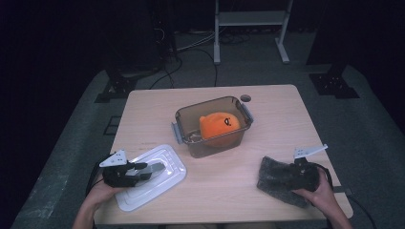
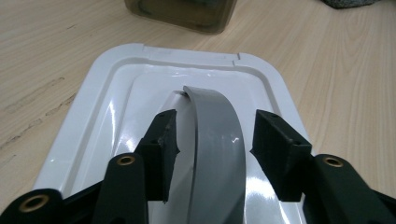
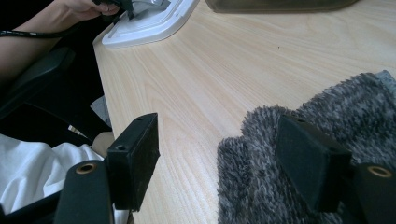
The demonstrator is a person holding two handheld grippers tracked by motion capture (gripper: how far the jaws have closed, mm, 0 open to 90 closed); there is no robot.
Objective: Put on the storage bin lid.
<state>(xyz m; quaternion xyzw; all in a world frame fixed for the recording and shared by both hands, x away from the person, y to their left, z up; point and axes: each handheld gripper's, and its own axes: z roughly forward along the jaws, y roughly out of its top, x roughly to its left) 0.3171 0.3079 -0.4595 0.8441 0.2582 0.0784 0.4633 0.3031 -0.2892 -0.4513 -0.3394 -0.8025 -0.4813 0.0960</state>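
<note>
A white plastic lid lies flat at the table's near left, with an arched grey handle on top. My left gripper hovers low over it. In the left gripper view its jaws stand on either side of the handle, with a narrow gap at each pad, so the left gripper is open. At the near right lies a fuzzy grey cloth. My right gripper is open: one jaw rests on the cloth and the other stands over bare wood, as the right gripper view shows.
A clear brownish container with grey side latches stands mid-table and holds an orange object. A round hole sits near the table's far edge. The near table edge runs just behind both hands. Cables and a white frame stand on the floor beyond.
</note>
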